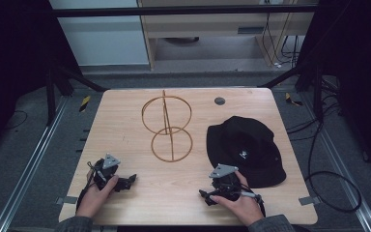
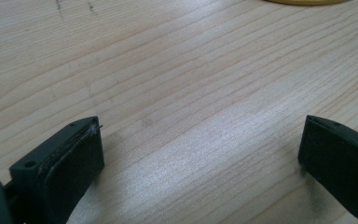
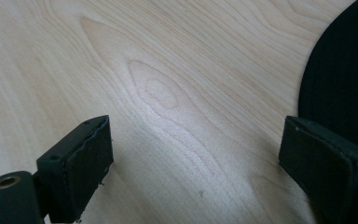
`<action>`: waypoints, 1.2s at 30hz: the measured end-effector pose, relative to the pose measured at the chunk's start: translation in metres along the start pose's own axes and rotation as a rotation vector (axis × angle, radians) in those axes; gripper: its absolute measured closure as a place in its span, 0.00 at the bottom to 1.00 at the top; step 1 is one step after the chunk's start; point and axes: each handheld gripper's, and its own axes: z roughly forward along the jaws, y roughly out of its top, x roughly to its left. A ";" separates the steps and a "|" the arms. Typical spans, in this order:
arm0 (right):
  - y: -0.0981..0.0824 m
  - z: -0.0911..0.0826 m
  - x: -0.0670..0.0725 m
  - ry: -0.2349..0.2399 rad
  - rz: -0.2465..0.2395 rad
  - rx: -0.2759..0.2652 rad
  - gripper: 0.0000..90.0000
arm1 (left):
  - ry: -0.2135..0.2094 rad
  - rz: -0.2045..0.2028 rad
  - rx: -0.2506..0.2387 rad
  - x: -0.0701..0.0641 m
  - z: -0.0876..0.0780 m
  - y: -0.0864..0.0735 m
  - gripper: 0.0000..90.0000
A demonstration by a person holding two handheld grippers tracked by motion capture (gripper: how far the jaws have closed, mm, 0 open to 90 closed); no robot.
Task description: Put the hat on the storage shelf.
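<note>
Hands rest low at the near edge of the worktop (image 1: pixel 125 104), one gripper in each, and nothing has been picked up yet. The left gripper (image 1: pixel 131 180) lies at the near left, pointing inward toward the middle of the wood; in the left gripper view its jaws stand wide apart over bare grain, with only a sliver of yellow rim at the top edge. The right gripper (image 1: pixel 204 195) sits at the near right, also pointing inward, and its jaws are spread just as wide with nothing between them.

The black bucket hat (image 1: pixel 246 149) lies crown up on the right half of the worktop, its brim flat on the wood, just beyond the right hand; in the right gripper view the brim's dark curve (image 3: pixel 342 84) shows beside the right-hand jaw. The wooden ring stand (image 1: pixel 167 126), two hoops joined by a slim upright piece, sits left of the hat near the middle, apart from it and from both grippers.

To my eye this is the start: both tools idle and ready, the hat untouched. The likely job is getting the hat onto the stand, so the next move calls for the right gripper to turn toward the near brim, slide one jaw under the soft edge and pinch it, while the left stands ready to steady the light frame.
</note>
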 end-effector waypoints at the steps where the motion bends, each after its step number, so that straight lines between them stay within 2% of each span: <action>1: 0.003 -0.004 0.001 0.008 -0.012 0.009 0.11 | 0.000 0.000 0.000 0.000 0.000 0.000 0.00; 3: 0.008 -0.010 0.002 0.010 -0.030 0.019 0.11 | 0.001 0.000 0.000 0.000 0.000 0.000 0.00; 4: 0.014 -0.017 0.002 0.006 -0.065 0.038 0.10 | 0.001 -0.001 0.000 0.000 0.000 0.000 0.00; 5: 0.014 -0.017 0.002 0.006 -0.065 0.038 0.10 | 0.001 -0.001 0.000 0.000 0.000 0.000 0.00; 6: 0.021 -0.026 0.001 -0.003 -0.104 0.063 0.10 | 0.001 -0.001 0.000 0.000 0.000 0.000 0.00; 7: 0.021 -0.026 0.001 -0.003 -0.104 0.063 0.10 | 0.001 -0.001 0.000 0.000 0.000 0.000 0.00; 8: 0.029 -0.035 -0.002 -0.001 -0.125 0.085 0.10 | 0.001 -0.001 0.000 0.000 0.000 0.000 0.00; 11: 0.038 -0.044 -0.005 0.004 -0.132 0.103 0.10 | 0.002 -0.001 0.000 0.000 0.000 0.000 0.00; 14: 0.055 -0.062 -0.014 -0.027 -0.163 0.138 0.11 | 0.002 -0.001 0.000 0.000 0.000 0.000 0.00; 16: 0.060 -0.067 -0.017 -0.030 -0.170 0.151 0.11 | 0.001 -0.001 0.000 0.000 0.000 0.000 0.00; 17: 0.069 -0.077 -0.023 -0.045 -0.165 0.168 0.11 | 0.002 -0.001 0.000 0.000 0.000 0.000 0.00; 19: 0.072 -0.080 -0.025 -0.050 -0.159 0.174 0.11 | 0.002 -0.002 0.000 0.000 0.000 0.000 0.00; 20: 0.082 -0.090 -0.031 -0.063 -0.146 0.173 0.12 | 0.002 -0.002 0.000 0.000 0.000 0.000 0.00; 22: 0.085 -0.094 -0.032 -0.069 -0.149 0.176 0.12 | 0.002 -0.002 0.000 0.000 0.000 0.000 0.00; 25: 0.104 -0.113 -0.041 -0.108 -0.159 0.179 0.13 | 0.002 -0.002 0.000 0.000 0.000 0.000 0.00; 31: 0.123 -0.132 -0.056 -0.149 -0.151 0.172 0.16 | 0.002 -0.002 0.000 0.000 0.000 0.000 0.00; 32: 0.129 -0.138 -0.064 -0.155 -0.149 0.185 0.17 | 0.002 -0.002 0.000 0.000 0.000 0.000 0.00; 36: 0.138 -0.148 -0.079 -0.189 -0.132 0.212 0.16 | 0.001 -0.004 0.001 -0.001 0.000 0.000 0.00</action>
